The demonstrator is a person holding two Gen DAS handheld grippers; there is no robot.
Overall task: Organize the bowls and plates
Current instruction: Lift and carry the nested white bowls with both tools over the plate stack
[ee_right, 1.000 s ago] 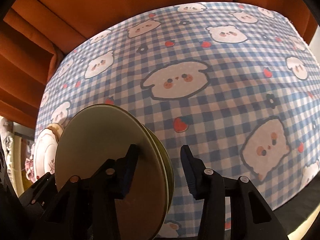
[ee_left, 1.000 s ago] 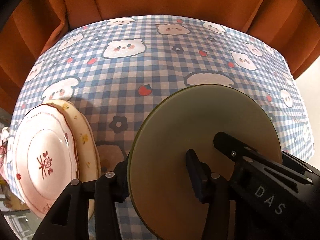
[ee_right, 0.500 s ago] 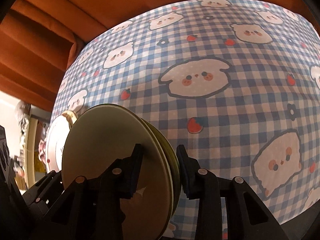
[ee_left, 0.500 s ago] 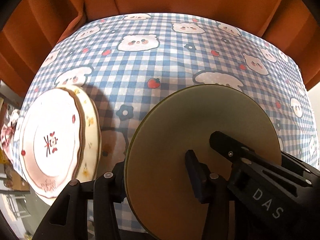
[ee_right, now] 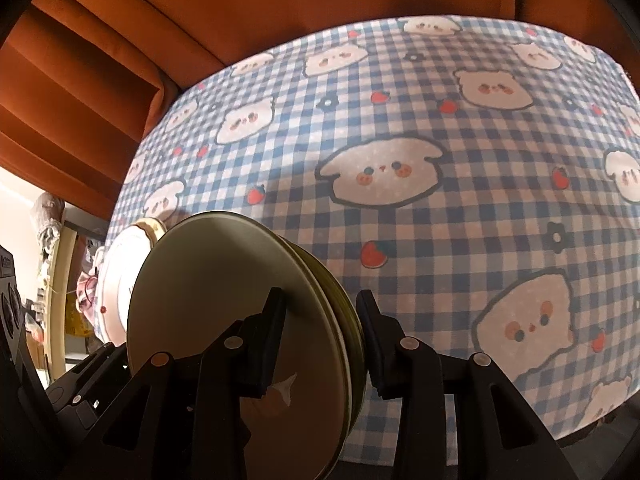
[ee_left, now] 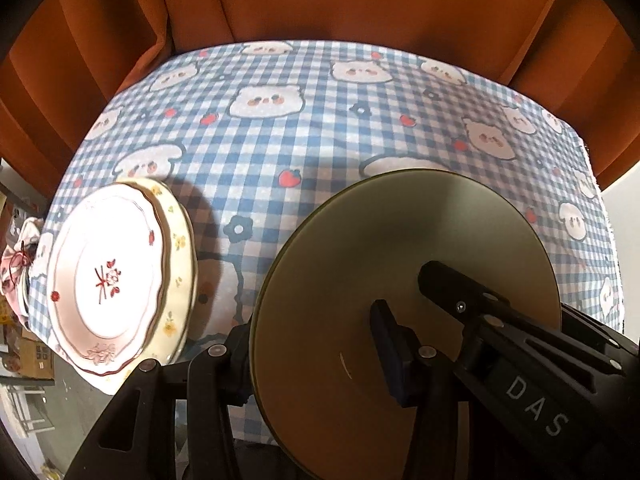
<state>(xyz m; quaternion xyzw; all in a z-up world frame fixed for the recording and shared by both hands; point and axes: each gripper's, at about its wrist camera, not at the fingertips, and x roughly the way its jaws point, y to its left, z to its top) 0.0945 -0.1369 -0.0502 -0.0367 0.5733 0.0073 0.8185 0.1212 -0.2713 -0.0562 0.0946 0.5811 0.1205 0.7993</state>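
Note:
A stack of olive-green plates [ee_left: 400, 276] hangs above the checked tablecloth [ee_left: 320, 128], seen almost edge on in the right wrist view [ee_right: 224, 304]. My left gripper [ee_left: 316, 344] is shut on its near rim, one finger on each face. My right gripper [ee_right: 320, 332] is shut on the same stack from the right; its body [ee_left: 520, 344] crosses the plate face in the left wrist view. A pink-rimmed white plate with red flowers [ee_left: 104, 276] lies on a cream floral plate [ee_left: 180, 248] at the table's left edge.
Orange sofa cushions [ee_left: 360, 0] stand behind the table. The cloth's right part with bear prints [ee_right: 500, 200] carries nothing. Clutter and a pink cloth bundle [ee_left: 20, 248] lie beyond the left edge.
Both grippers have lifted and pulled back with the green plates. The right gripper's fingers have closed onto the stack. The pink and cream plates have not moved.

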